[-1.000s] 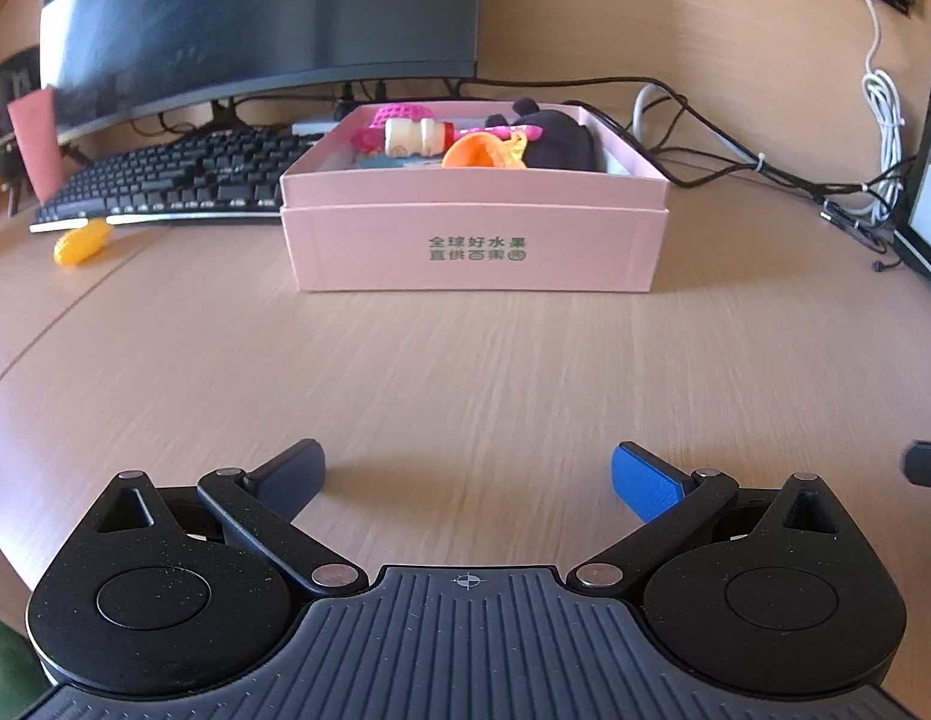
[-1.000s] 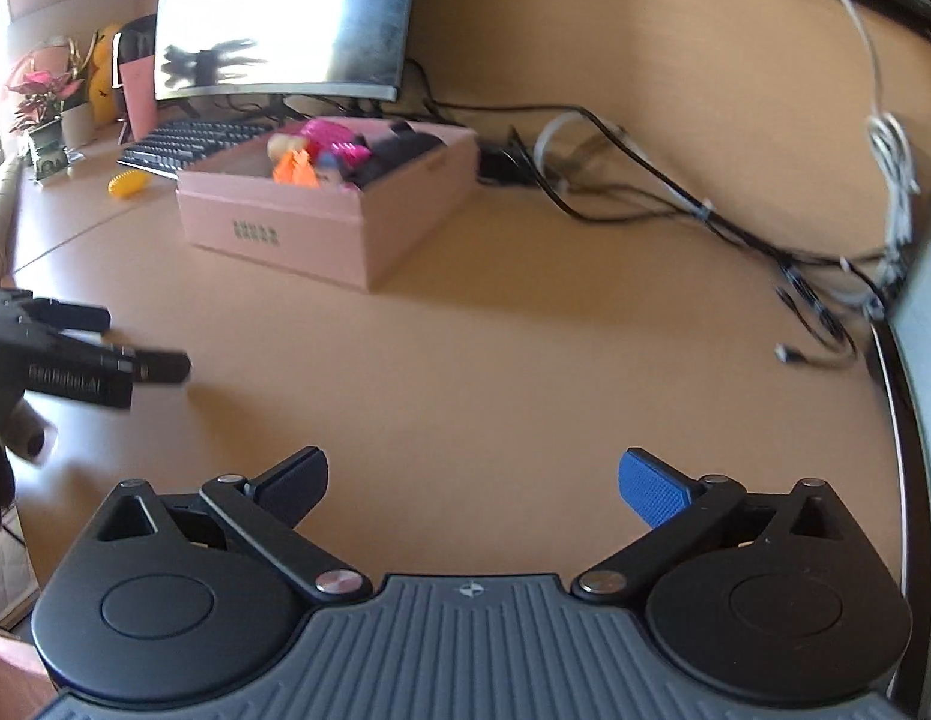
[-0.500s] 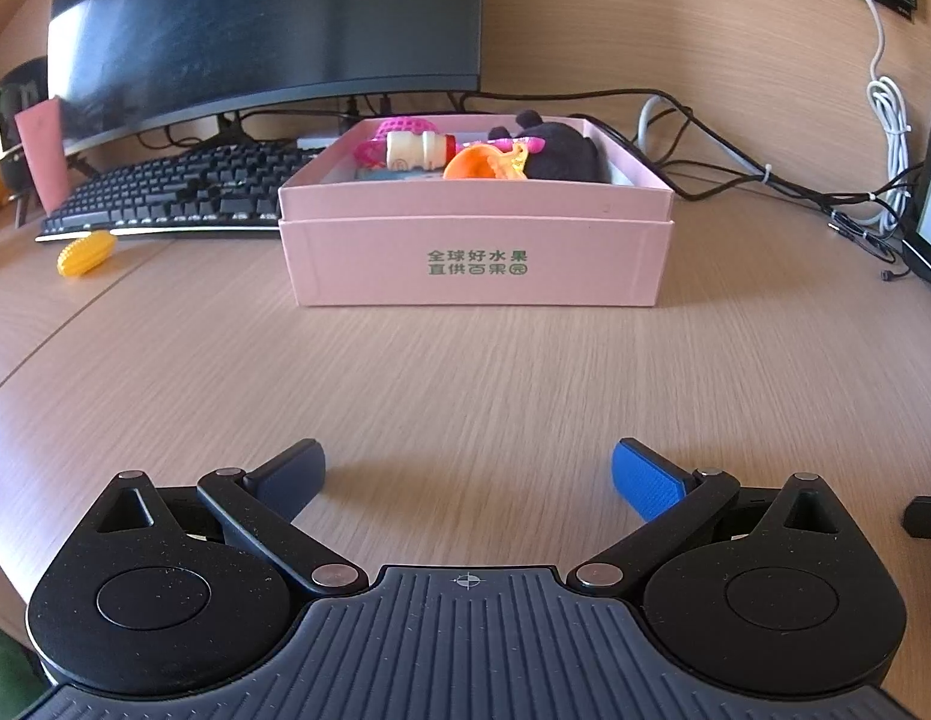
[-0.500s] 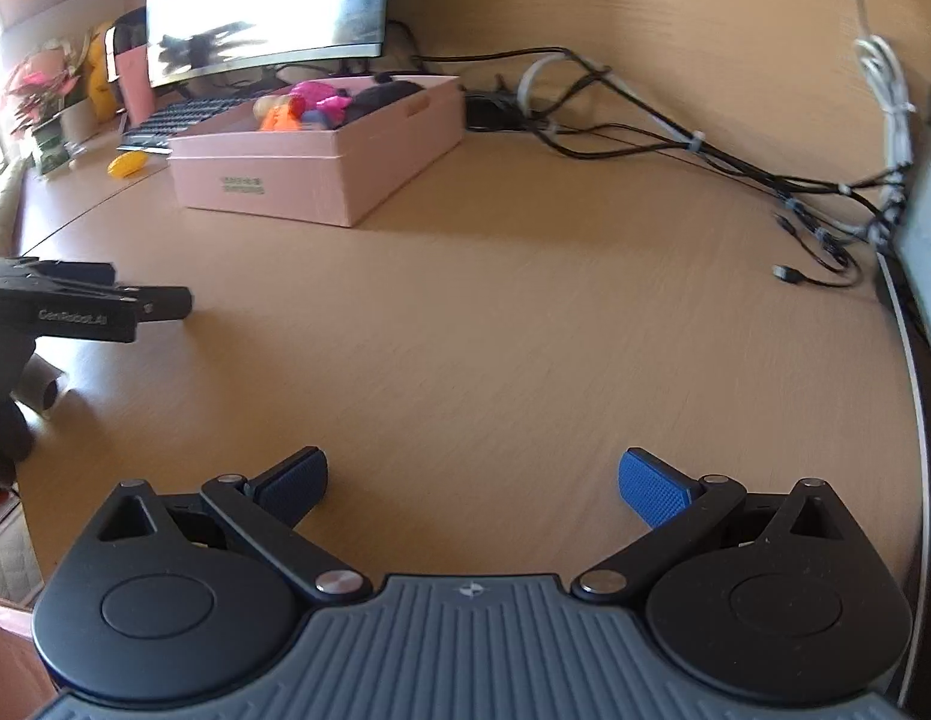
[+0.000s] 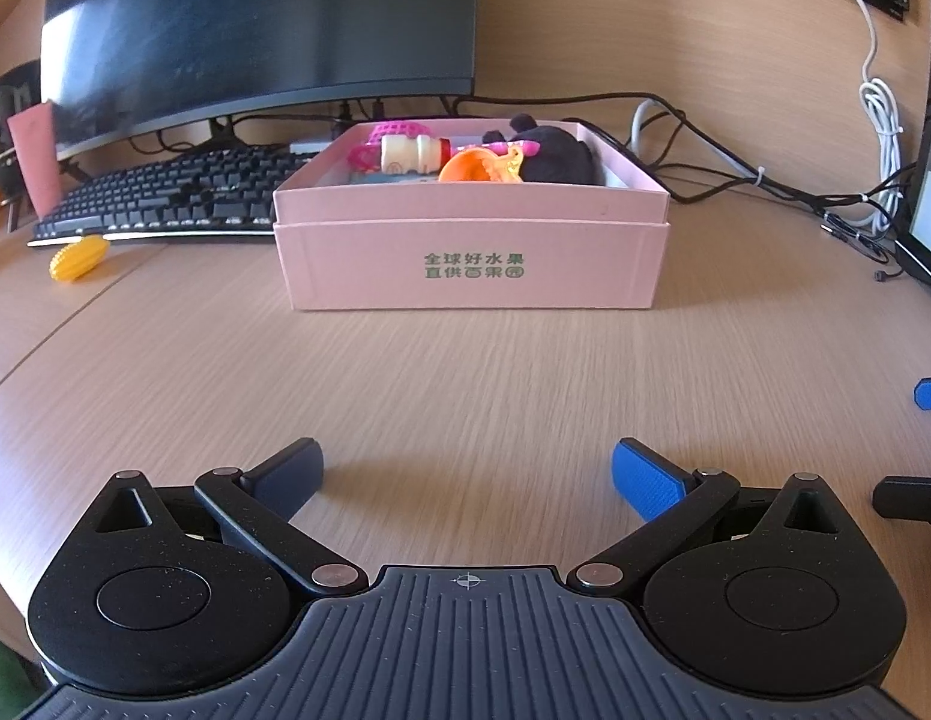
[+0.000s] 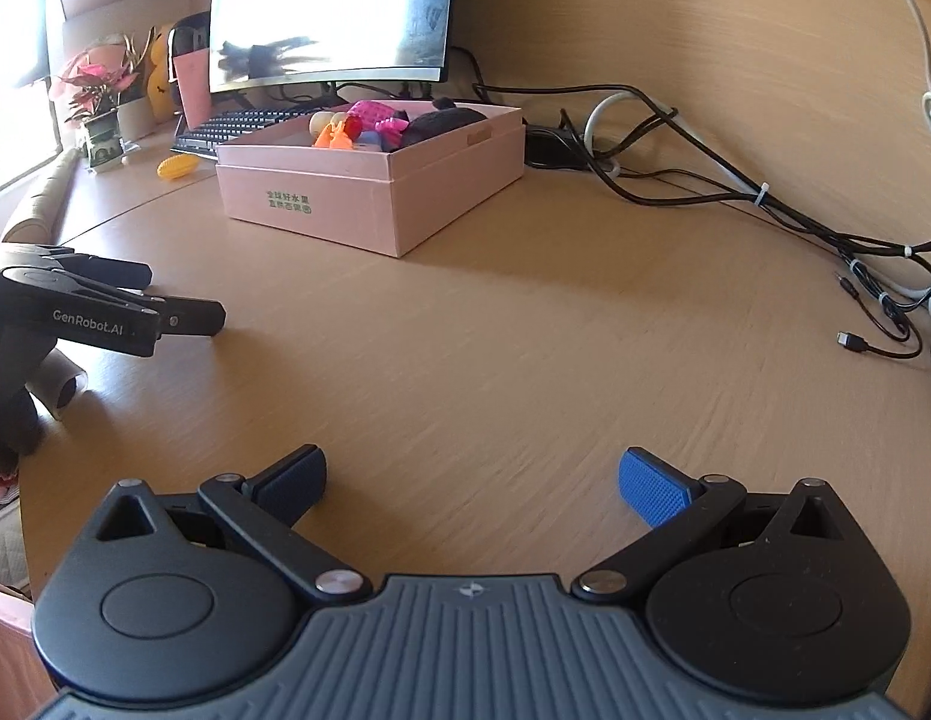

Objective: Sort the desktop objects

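A pink cardboard box (image 5: 471, 264) (image 6: 369, 192) stands on the wooden desk, holding a cream bottle (image 5: 414, 155), an orange toy (image 5: 480, 165), pink toys (image 6: 378, 117) and a black plush (image 5: 555, 155). A yellow ridged toy (image 5: 79, 257) (image 6: 177, 167) lies on the desk left of the box, by the keyboard. My left gripper (image 5: 468, 474) hovers low over bare desk in front of the box, open and holding nothing. My right gripper (image 6: 471, 480) is open too, farther right, over bare desk. The left gripper's side (image 6: 105, 309) shows at the left of the right wrist view.
A black keyboard (image 5: 165, 195) and a dark monitor (image 5: 255, 30) stand behind the box. Cables (image 6: 735, 192) run along the back right, with a loose plug (image 6: 852, 341). A potted plant (image 6: 96, 96) and a pink card (image 5: 33, 162) sit far left. The desk edge curves at left.
Both grippers have shifted; the box looks nearer and more centred in each view. The right gripper's fingertips have come into the right edge of the left wrist view. Both stay open.
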